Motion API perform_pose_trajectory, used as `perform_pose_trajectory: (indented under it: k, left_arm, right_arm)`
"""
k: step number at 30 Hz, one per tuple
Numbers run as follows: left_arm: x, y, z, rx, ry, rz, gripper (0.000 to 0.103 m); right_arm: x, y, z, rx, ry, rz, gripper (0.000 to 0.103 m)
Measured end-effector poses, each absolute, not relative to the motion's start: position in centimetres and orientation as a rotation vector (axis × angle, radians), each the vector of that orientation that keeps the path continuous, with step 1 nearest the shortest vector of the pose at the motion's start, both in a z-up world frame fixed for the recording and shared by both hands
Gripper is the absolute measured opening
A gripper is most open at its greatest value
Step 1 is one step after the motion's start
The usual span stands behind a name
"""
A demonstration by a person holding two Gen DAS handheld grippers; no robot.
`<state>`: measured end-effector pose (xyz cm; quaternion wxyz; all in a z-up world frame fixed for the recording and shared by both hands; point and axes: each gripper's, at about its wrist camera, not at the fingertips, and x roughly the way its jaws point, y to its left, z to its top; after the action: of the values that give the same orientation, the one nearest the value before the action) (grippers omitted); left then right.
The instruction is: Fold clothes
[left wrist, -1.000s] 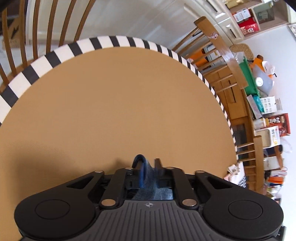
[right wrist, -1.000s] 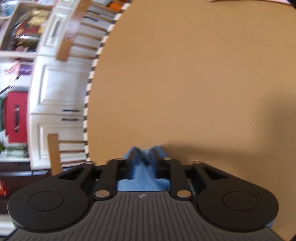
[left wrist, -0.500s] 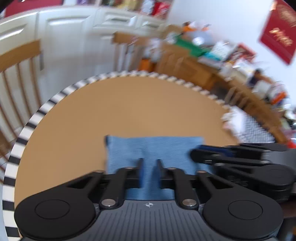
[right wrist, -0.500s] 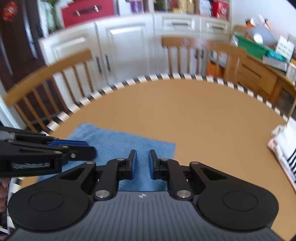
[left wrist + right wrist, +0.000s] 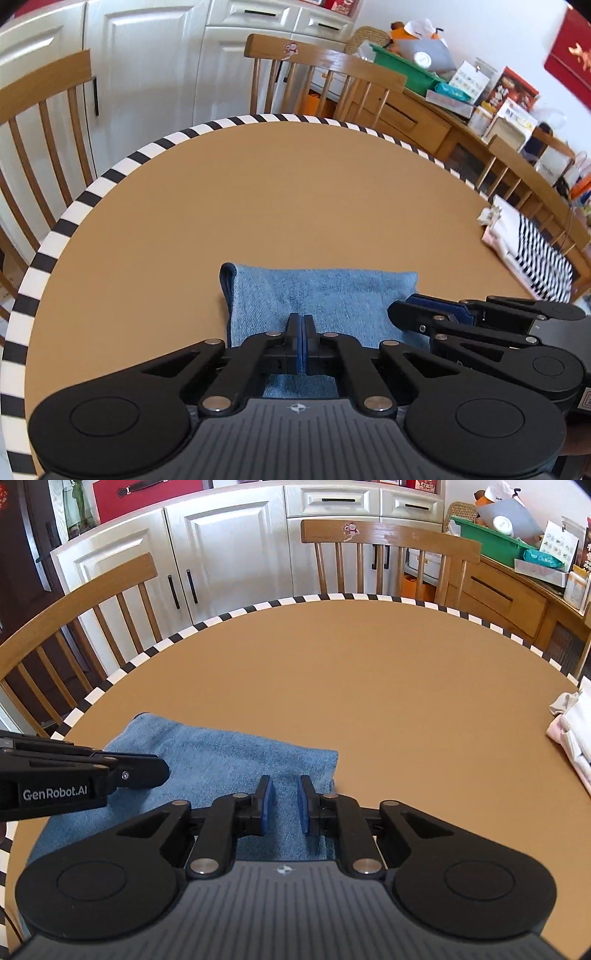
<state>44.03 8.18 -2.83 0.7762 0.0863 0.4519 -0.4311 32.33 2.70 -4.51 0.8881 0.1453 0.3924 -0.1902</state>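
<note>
While hovering over the folded blue towel point(image 5: 325, 295) at the table's point(image 5: 258, 184) near edge, probably finishing this fold and smoothing evenly, left gripper point(image 5: 302, 325) pressed together on nothing, right gripper point(image 5: 284, 794) just opening slightly, empty.

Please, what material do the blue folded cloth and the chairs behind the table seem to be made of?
The blue folded cloth looks like terry cotton, a towel: matte, with a fuzzy looped pile and soft rounded fold edges. The chairs look like solid wood with a clear, slightly glossy varnish: grain lines and light reflections show on the top rail. Neither can be confirmed by sight alone.
</note>
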Motion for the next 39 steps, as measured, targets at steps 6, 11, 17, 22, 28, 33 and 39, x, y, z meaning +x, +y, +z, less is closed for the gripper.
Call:
perform_pose_trajectory:
  k: [6,11,17,22,28,33,39]
  left_arm:
    - [39.0,13.6,-0.3,0.173,0.934,-1.015,0.010]
    - [36.9,16.2,-4.3,0.245,0.949,-0.999,0.009]
    - [36.9,16.5,-5.1,0.249,0.924,-1.012,0.008]
    - [35.3,17.6,-2.9,0.291,0.924,-0.973,0.020]
    - [31.4,20.4,-1.9,0.331,0.875,-1.016,0.028]
    - [31.1,20.7,-4.4,0.346,0.874,-1.018,0.027]
    - [30.7,20.9,-5.0,0.362,0.839,-1.033,0.027]
  right_arm:
    - [25.3,6.5,-1.3,0.352,0.731,-0.293,0.028]
    - [24.0,8.0,-4.9,0.315,0.806,-0.347,0.020]
    - [23.5,8.0,-6.8,0.339,0.777,-0.369,0.020]
    - [21.4,10.0,-3.4,0.330,0.709,-0.363,0.022]
    - [19.8,15.4,-2.9,0.200,0.715,-0.270,0.026]
    - [20.8,15.4,-5.9,0.240,0.785,-0.294,0.027]
    - [20.8,15.6,-6.2,0.232,0.774,-0.298,0.027]
